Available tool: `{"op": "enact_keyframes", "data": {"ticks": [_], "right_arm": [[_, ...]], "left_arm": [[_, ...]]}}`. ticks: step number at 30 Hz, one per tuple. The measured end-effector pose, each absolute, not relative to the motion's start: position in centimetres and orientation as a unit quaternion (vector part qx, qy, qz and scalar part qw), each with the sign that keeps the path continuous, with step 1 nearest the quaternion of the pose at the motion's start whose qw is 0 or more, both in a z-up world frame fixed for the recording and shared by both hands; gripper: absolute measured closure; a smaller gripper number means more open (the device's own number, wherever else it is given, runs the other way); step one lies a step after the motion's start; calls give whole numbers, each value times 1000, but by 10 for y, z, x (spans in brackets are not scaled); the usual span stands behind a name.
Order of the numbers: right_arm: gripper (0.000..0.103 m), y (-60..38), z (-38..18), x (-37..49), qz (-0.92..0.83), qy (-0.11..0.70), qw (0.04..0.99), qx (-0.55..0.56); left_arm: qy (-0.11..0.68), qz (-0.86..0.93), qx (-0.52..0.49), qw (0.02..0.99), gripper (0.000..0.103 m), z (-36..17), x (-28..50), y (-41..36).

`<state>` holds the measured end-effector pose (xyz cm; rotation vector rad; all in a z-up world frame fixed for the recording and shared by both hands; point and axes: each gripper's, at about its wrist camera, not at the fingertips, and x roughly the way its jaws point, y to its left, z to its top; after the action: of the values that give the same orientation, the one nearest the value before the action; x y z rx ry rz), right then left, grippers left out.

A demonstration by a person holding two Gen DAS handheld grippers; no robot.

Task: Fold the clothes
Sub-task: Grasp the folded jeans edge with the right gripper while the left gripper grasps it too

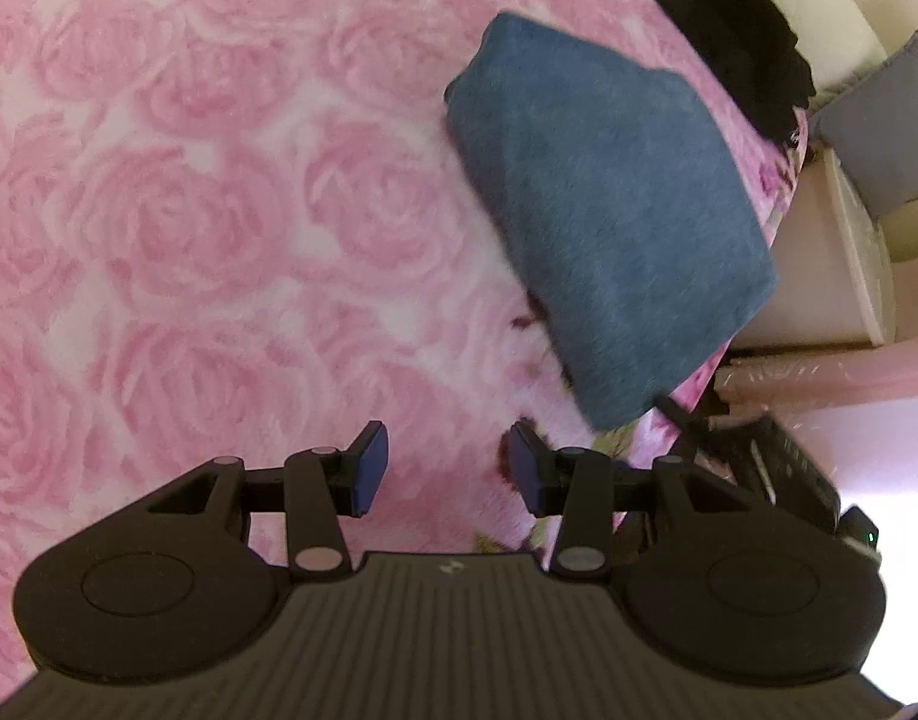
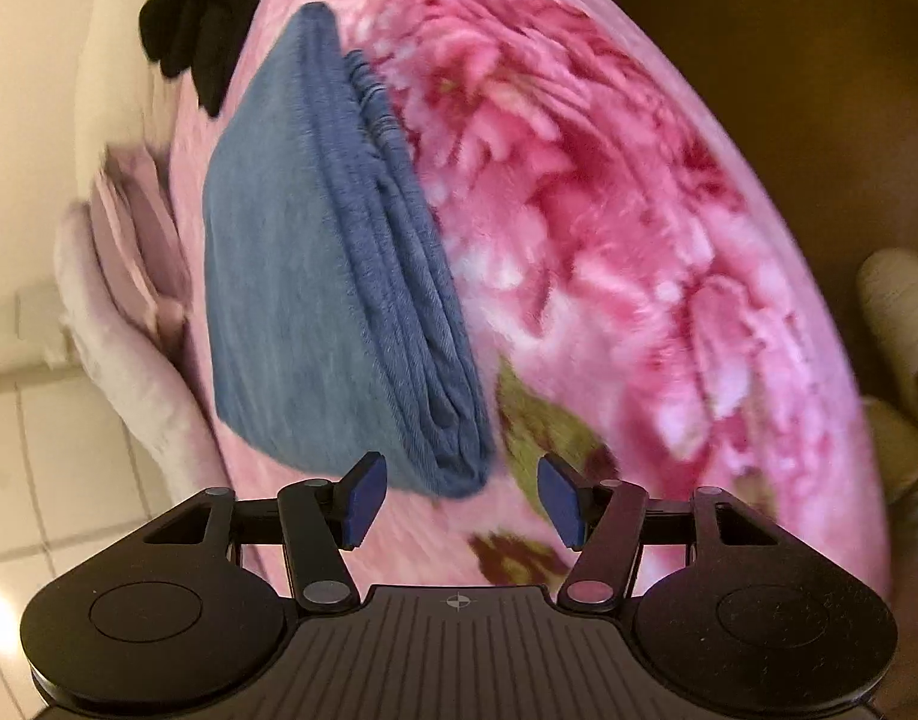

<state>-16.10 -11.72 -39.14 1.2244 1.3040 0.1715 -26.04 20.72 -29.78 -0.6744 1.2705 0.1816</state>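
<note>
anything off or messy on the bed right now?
Mostly tidy: the blue garment lies folded flat on the pink floral blanket. A black garment sits crumpled and unfolded at the bed's far edge. Both the left gripper and the right gripper are open and empty.

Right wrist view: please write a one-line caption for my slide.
Open right gripper hovers just short of a folded blue garment on a pink floral blanket, black clothing beyond.

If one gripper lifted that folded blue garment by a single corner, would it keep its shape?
Probably not. The blue garment is soft knit stacked in loose layers, visible along its folded edge, so it would likely droop and unfold. It looks light for its bulk. On the fuzzy pink blanket, a push would likely bunch it rather than slide it.
</note>
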Motion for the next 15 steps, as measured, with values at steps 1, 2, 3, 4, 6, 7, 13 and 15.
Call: {"op": "enact_keyframes", "data": {"ticks": [1,2,3,4,6,7,13,15], "right_arm": [[41,-115,-398,-160,74,562,620,542],[41,-112,-403,-159,77,557,620,546],[41,-109,-406,-158,83,552,624,546],[41,-106,-407,-156,92,550,631,540],[70,-97,-402,-149,112,557,657,495],[72,-94,-397,-143,124,563,670,468],[80,-110,-351,-127,148,571,721,363],[79,-125,-341,-123,155,572,734,332]], "left_arm": [[583,82,-311,746,64,-302,-262,207],[585,82,-313,744,64,-305,-263,207],[587,82,-315,741,64,-309,-265,208],[590,83,-315,739,64,-312,-265,208],[593,83,-312,738,64,-315,-263,208],[593,82,-311,738,64,-315,-261,208],[586,60,-296,752,64,-302,-240,209],[580,47,-291,759,64,-298,-232,209]]}}
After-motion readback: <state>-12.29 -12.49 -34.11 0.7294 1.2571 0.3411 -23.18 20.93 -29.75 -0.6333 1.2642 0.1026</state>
